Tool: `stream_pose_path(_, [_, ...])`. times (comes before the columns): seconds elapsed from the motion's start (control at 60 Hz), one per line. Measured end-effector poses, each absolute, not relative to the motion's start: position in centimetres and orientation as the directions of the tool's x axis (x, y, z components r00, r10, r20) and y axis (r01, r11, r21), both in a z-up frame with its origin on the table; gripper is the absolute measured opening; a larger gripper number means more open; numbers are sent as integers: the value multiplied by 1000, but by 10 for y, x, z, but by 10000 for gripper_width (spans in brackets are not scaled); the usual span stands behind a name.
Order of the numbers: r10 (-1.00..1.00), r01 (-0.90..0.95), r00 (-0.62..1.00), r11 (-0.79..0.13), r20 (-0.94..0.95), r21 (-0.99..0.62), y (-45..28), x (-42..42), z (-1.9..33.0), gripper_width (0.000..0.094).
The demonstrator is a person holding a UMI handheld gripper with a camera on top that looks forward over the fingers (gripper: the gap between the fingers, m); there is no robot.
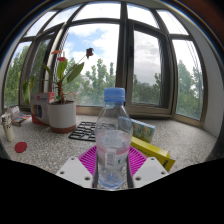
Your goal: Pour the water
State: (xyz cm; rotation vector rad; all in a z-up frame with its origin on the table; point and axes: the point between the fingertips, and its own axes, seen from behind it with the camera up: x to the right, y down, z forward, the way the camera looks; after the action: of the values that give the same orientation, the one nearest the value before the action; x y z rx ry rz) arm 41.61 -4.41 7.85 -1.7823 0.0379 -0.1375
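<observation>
A clear plastic water bottle [113, 125] with a pale blue cap stands upright between my fingers. Its label faces me, and water shows in its lower part. My gripper [112, 162] is shut on the bottle's lower body. The magenta pads [88, 160] press against it on the left and right. The bottle's base sits low between the fingers, and I cannot tell whether it rests on the speckled counter [45, 155]. No cup or other vessel is in view.
A white pot with pink flowers [62, 108] stands at the back left, by the bay window. A yellow box [152, 152] lies just right of the bottle, with a black-and-white patterned item [84, 130] behind it. Left are a red object [20, 147] and small items [8, 126].
</observation>
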Motion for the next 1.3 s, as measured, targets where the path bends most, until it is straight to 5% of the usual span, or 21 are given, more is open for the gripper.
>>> stream_pose_path(0.1, [-125, 50, 989, -215, 79, -975, -47, 420, 79, 319])
stream_pose_path(0.367, [-274, 95, 949, -223, 156, -970, -61, 423, 112, 318])
stream_pose_path(0.517, [-423, 251, 850, -198, 314, -947, -84, 410, 196, 316])
stream_pose_path(0.65, [-546, 521, 651, -184, 527, -834, -100, 363, 306, 315])
stream_pose_path(0.767, [-588, 746, 424, -205, 689, -634, -105, 287, 389, 314])
stream_pose_path(0.9, [-525, 940, 121, -213, 843, -268, -81, 168, 432, 316])
stream_pose_path(1.117, [-281, 915, -402, -140, 871, 377, -17, 19, 374, 317])
stream_pose_path(1.3, [-151, 730, -676, -7, 721, 683, 13, -39, 287, 318])
